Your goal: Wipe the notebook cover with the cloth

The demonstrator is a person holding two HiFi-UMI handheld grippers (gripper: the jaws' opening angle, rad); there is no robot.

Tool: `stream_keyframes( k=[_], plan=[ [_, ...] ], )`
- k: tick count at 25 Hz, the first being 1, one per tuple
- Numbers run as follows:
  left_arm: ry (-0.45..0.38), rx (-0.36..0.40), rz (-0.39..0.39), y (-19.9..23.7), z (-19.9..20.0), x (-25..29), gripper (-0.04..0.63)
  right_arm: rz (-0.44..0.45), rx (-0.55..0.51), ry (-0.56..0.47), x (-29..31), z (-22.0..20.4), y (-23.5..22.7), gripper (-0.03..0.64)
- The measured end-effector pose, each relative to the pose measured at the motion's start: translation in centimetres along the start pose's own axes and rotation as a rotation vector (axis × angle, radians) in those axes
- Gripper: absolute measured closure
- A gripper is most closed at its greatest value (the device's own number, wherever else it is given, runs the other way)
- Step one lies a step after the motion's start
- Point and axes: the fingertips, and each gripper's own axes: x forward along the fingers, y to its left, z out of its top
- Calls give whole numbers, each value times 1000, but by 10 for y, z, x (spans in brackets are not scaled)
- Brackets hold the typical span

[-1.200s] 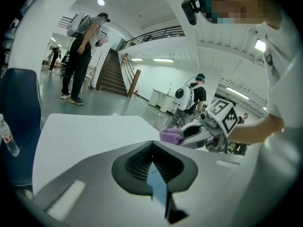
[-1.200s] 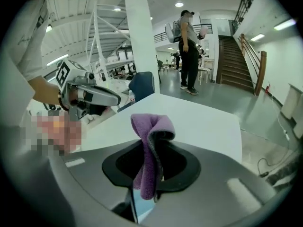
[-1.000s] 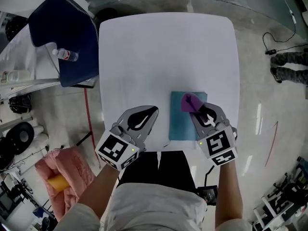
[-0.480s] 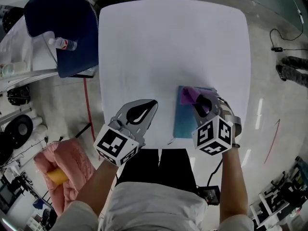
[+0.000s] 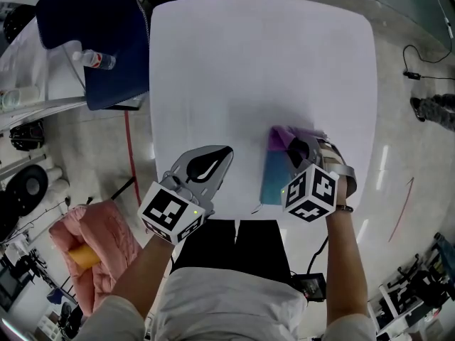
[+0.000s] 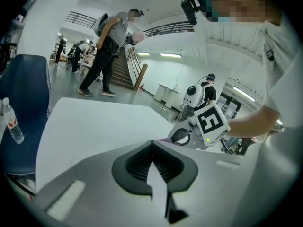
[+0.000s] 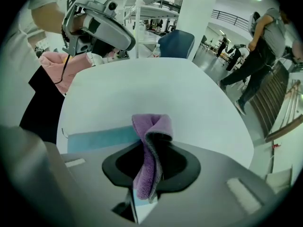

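The white counter (image 5: 249,62) spreads ahead of both your hand-held grippers. The teal notebook (image 5: 272,183) lies flat on it directly under your right hand-held gripper (image 5: 300,151), with its near end close to the counter edge by your body.

Your left hand-held gripper (image 5: 212,163) hangs well to the left of the right one, beside the notebook and not touching it. Its jaws are closed together with nothing between them.

Your right hand-held gripper is clenched on the purple cloth (image 7: 152,129). The cloth sits folded and twisted between the pads and bulges out just ahead of the jaw tips, over the notebook's far end.

The main risk is that the notebook slides. Nothing pins it, the counter looks smooth, and a stroke pulled toward you could drag it over the near edge. Bracing it with the left hand-held gripper would probably stop that.

The second risk is the bunched cloth. Only a small lump projects past the jaws, so pressing too low could rub the hard tips on the cover, and a snag could pull the twist loose.
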Motion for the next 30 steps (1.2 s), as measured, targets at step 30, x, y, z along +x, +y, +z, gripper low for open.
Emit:
stream_keyframes(
  k=[30],
  plan=[
    [7,-3,-38,-16,-12,-1,595,98,66,42,-1,-4,42,515]
  ],
)
